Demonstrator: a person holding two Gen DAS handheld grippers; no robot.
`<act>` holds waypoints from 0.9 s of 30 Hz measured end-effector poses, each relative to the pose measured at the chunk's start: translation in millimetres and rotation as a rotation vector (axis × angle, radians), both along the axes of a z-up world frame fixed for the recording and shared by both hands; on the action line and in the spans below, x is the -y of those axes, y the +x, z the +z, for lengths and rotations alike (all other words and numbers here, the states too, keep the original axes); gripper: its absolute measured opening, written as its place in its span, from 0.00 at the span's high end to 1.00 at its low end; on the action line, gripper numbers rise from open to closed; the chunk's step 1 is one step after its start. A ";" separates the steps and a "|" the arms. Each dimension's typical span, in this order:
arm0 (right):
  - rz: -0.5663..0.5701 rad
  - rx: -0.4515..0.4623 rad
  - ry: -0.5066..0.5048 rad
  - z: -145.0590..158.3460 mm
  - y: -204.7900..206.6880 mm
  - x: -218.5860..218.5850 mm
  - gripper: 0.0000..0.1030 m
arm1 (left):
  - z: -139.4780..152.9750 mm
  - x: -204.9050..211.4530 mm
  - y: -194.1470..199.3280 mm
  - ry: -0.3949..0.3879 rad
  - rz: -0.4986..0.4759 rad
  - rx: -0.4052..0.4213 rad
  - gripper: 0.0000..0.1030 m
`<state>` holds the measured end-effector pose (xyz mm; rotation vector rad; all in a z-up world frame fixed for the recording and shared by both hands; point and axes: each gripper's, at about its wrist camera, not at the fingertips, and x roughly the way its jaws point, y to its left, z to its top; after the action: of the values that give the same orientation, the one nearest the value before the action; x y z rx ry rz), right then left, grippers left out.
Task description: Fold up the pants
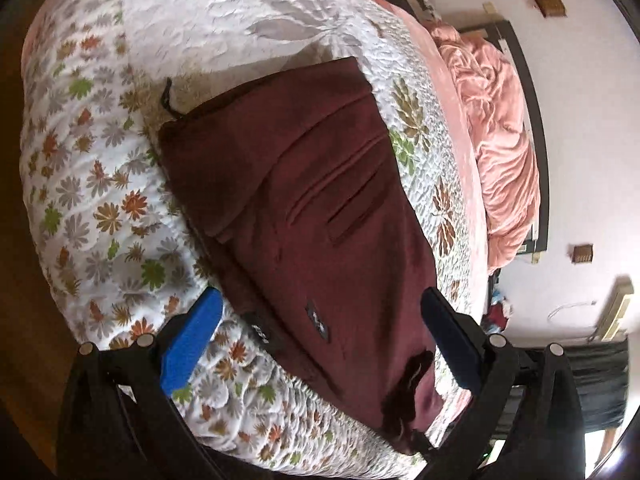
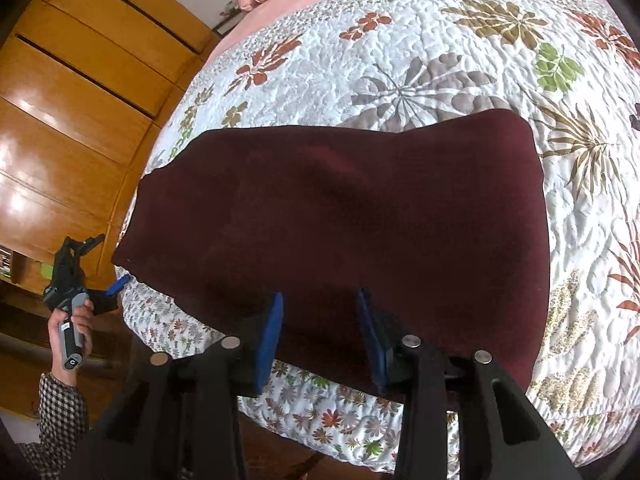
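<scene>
Left gripper (image 1: 320, 336) hovers with its jaws spread wide over the near end of the pants (image 1: 304, 216), gripping nothing. Right gripper (image 2: 320, 336) is likewise spread, its blue pads flanking the near edge of the cloth without pinching it. The maroon pants lie on the bed (image 2: 440, 40) as 1 compact layered rectangle, so the folding looks nearly done; a last fold would need both grippers to close on an edge. A floral quilt (image 1: 120, 160) covers the bed, with a pink blanket (image 1: 500, 140) beyond and a wooden wardrobe (image 2: 72, 100) beside it.
</scene>
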<state>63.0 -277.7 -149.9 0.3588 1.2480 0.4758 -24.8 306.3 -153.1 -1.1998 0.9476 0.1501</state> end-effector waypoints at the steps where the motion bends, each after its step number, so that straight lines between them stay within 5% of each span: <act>1: 0.001 0.000 -0.002 -0.4 -0.6 0.1 0.62 | -1.7 -2.0 -0.9 -0.006 0.013 -0.001 0.04; 19: 0.010 -0.008 -0.028 -5.2 0.2 -1.3 0.62 | -16.9 -40.2 0.0 -0.103 0.131 0.061 0.06; 25: 0.011 -0.013 -0.034 -6.8 3.0 -3.7 0.61 | -3.0 -38.7 -7.4 -0.124 0.121 0.216 0.06; 27: 0.013 -0.013 -0.038 -7.1 4.3 -4.6 0.60 | -6.8 -38.9 -6.0 -0.119 0.121 0.186 0.06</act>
<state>67.3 -273.1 -157.1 0.3218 1.2710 0.4612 -30.8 345.2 -159.9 -1.3569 0.7293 0.0778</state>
